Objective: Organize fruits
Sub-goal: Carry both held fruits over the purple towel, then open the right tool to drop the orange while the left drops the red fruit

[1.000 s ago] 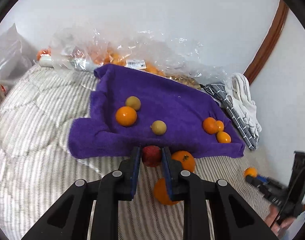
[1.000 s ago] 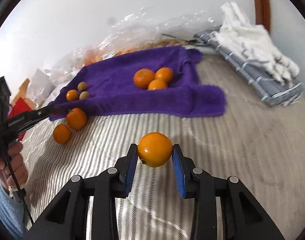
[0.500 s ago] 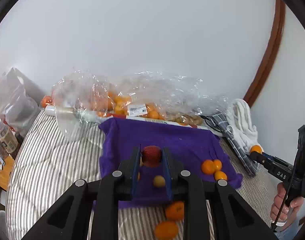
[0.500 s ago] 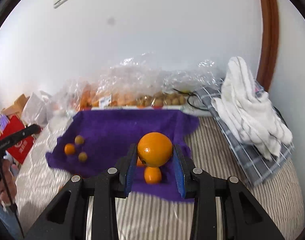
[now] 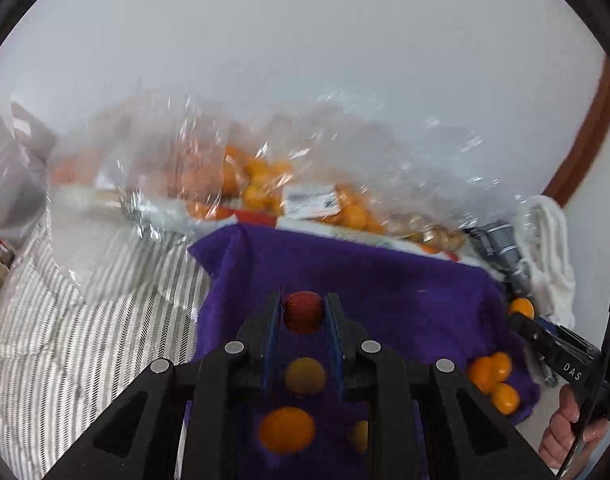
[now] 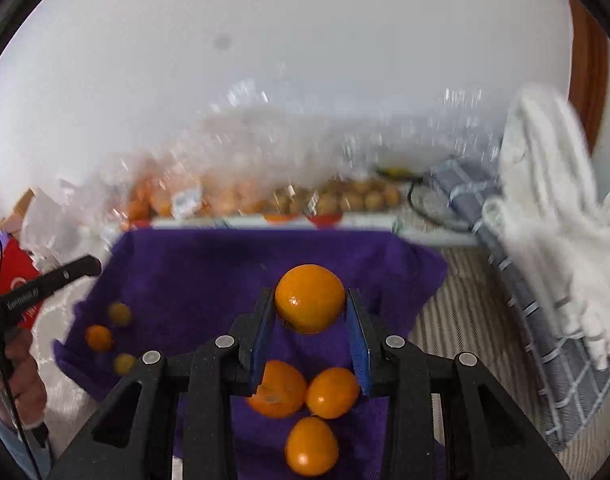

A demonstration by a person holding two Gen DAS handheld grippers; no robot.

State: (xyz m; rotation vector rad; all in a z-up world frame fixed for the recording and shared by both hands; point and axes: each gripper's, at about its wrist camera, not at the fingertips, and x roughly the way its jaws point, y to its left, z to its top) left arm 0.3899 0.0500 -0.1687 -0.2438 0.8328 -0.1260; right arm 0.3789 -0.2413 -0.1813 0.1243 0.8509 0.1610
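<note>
A: Fruit first, from the left wrist view. The left gripper (image 5: 303, 317) is closed on a small red fruit (image 5: 303, 312) and holds it above the purple towel (image 5: 405, 292). Below the fingers, on the towel, lie one orange (image 5: 287, 429) and two small yellowish fruits (image 5: 305, 376); the picture is blurred there, so I am not sure what kind they are.

B: So the step is carrying, not picking?

A: I judge so. The red fruit is clear of the cloth. The next move calls for lowering it to a free place on the towel, maybe apart from the orange ones, and only then opening the fingers.

B: And the right wrist view?

A: The right gripper (image 6: 310, 312) grips a large orange (image 6: 310, 298), also over the towel. Directly under it three oranges (image 6: 332, 392) lie together, touching. At the far left of the towel is the small group.

B: Then this orange belongs to the three?

A: Probably. It needs to go down just beside them, gently, because round fruit can roll on soft cloth. Behind the towel are plastic bags of fruit (image 6: 233, 192).
</note>
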